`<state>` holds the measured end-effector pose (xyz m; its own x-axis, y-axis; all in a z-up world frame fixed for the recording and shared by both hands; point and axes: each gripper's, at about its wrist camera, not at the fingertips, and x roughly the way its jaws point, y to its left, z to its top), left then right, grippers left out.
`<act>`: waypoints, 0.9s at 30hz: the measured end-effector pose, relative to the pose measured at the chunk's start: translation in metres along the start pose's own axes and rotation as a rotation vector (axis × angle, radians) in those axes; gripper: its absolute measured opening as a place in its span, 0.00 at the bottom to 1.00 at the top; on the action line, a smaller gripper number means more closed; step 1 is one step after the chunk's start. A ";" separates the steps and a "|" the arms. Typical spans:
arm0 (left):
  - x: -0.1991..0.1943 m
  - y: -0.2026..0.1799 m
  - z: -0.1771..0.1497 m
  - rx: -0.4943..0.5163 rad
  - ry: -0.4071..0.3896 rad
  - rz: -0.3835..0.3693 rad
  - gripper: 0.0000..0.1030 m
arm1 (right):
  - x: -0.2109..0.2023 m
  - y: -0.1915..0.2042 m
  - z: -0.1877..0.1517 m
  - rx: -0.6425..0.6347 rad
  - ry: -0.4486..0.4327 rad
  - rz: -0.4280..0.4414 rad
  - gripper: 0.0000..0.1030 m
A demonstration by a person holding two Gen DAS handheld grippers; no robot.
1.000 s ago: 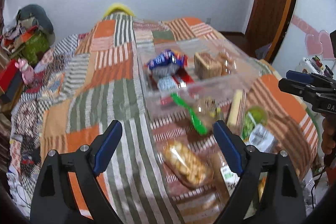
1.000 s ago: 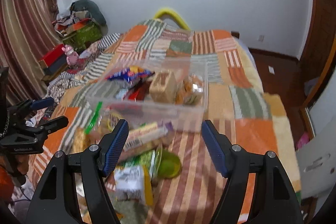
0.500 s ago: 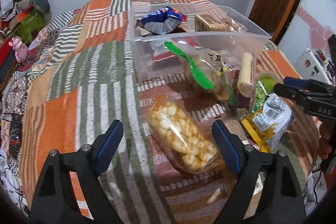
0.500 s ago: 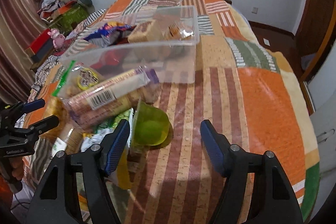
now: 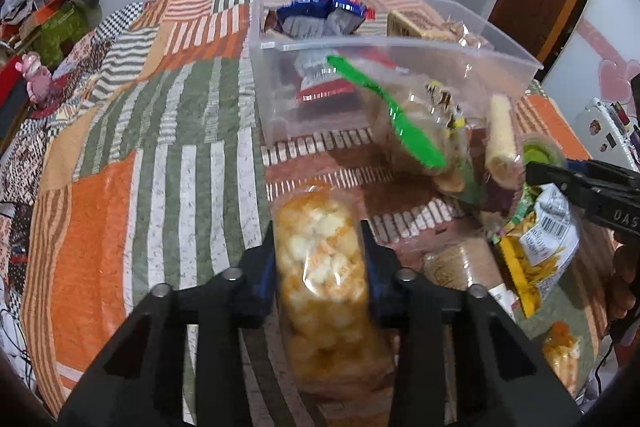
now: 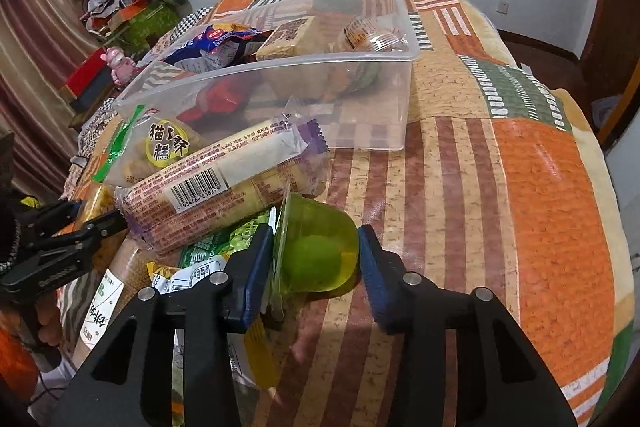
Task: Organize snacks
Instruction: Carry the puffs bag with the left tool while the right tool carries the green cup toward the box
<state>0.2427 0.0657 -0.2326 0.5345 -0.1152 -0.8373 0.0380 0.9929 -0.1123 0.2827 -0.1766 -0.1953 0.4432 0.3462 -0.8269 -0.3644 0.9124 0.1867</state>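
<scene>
My left gripper (image 5: 318, 259) is shut on a clear bag of yellow puffed snacks (image 5: 320, 259) lying on the quilt. My right gripper (image 6: 316, 259) has its jaws close around a green jelly cup (image 6: 316, 251) lying on its side; the left pad touches its lid and the right pad stands just off it. A clear plastic bin (image 5: 400, 47) behind holds several snacks, among them a blue packet (image 5: 320, 11); the bin also shows in the right wrist view (image 6: 360, 55). A long wafer pack (image 6: 224, 183) and a green-sealed biscuit bag (image 5: 416, 123) lean at the bin's front.
More loose packets lie by the jelly cup, including a yellow chips bag (image 5: 536, 247) and a green pea bag (image 6: 228, 247). The patchwork quilt (image 6: 520, 187) stretches right of the bin. Clutter and a pink toy (image 5: 36, 71) sit off the bed's left side.
Both grippers dropped lower and moved forward. The left one closed on the puffed snack bag. The right one narrowed around the green jelly cup.
</scene>
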 end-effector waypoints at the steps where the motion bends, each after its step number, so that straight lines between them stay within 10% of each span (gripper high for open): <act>1: -0.001 0.000 -0.002 -0.002 -0.006 -0.001 0.31 | 0.000 -0.001 -0.001 0.001 -0.001 0.001 0.38; 27: -0.077 0.005 0.044 0.007 -0.214 0.020 0.31 | -0.053 -0.002 0.026 0.027 -0.175 -0.033 0.37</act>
<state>0.2394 0.0809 -0.1452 0.7020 -0.0874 -0.7068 0.0306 0.9952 -0.0926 0.2815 -0.1905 -0.1380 0.5914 0.3465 -0.7282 -0.3259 0.9287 0.1772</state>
